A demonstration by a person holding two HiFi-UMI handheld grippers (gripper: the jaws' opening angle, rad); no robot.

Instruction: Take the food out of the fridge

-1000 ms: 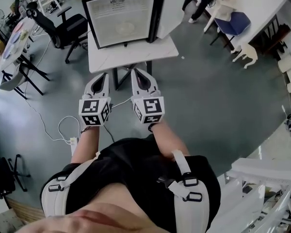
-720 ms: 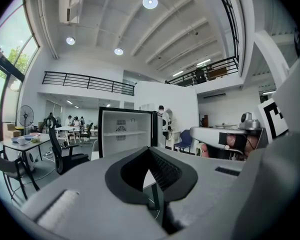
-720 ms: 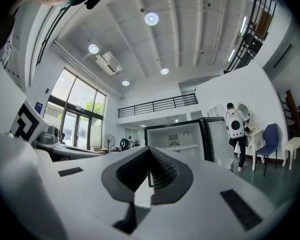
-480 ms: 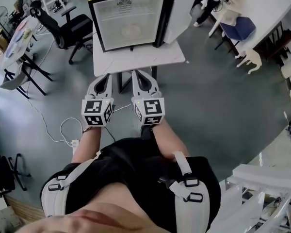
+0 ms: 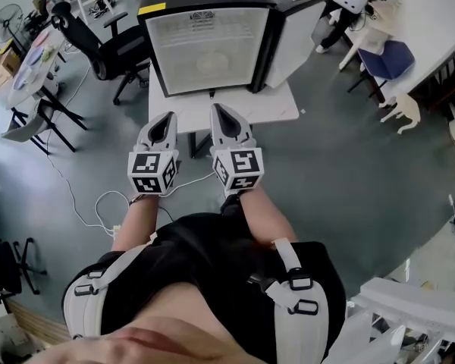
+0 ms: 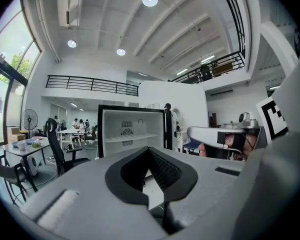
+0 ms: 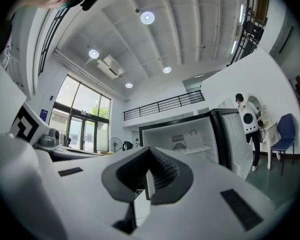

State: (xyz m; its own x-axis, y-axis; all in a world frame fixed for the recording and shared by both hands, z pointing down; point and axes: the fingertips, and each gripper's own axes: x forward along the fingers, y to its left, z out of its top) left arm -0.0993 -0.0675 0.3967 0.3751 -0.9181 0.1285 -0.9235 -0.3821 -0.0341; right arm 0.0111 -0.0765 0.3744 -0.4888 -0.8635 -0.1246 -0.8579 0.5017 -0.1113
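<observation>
A small black fridge point(image 5: 208, 44) with a white inside stands open on a white table point(image 5: 277, 106), its door point(image 5: 296, 40) swung to the right. Inside I see a white shelf point(image 6: 130, 137) and a faint pale round shape point(image 5: 209, 61); what it is I cannot tell. Both grippers are held side by side in front of the person, pointing at the fridge. The left gripper point(image 5: 164, 120) and the right gripper point(image 5: 221, 112) reach the table's front edge, short of the fridge. Each is shut with nothing between its jaws point(image 6: 150, 151) point(image 7: 149, 154).
A black office chair point(image 5: 110, 48) stands left of the table, with desks point(image 5: 30, 59) beyond it. A white cable point(image 5: 106, 203) loops on the grey floor. A blue chair point(image 5: 387, 55) and a person point(image 7: 247, 119) are at the right. A white railing point(image 5: 409, 294) lies at bottom right.
The fridge and table have drawn nearer. Both grippers have moved forward together, from short of the table to its front edge, still shut.
</observation>
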